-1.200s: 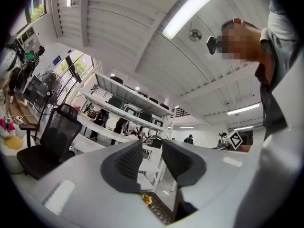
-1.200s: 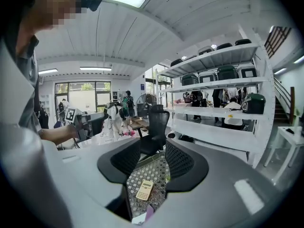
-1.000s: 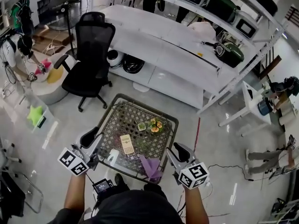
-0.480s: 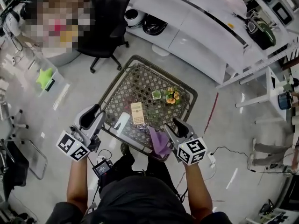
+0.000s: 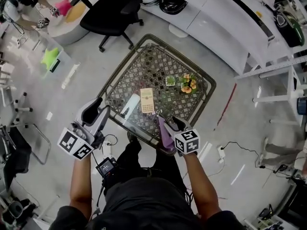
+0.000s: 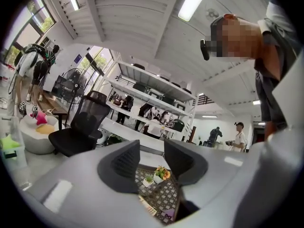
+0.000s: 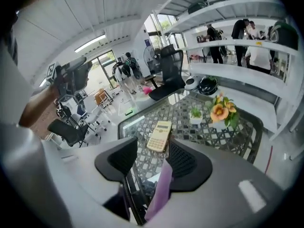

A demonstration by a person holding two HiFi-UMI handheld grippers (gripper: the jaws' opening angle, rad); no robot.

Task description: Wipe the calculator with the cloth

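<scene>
The beige calculator (image 5: pixel 147 100) lies mid glass-topped lattice tabletop (image 5: pixel 144 66); the purple fabric cloth (image 5: pixel 164 132) lies at its near edge; the potted orange flowers (image 5: pixel 187 83) stand behind.

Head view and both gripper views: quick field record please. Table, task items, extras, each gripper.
table: glass top over lattice, dark rim
calculator: flat, mid-table, nothing touching it
cloth: purple, draped over the near table edge
extras: potted plant, orange flowers, beyond the calculator
left gripper: fingers apart, empty, off the table's left edge
right gripper: fingers apart, just been opening; cloth between them, not clamped
</scene>
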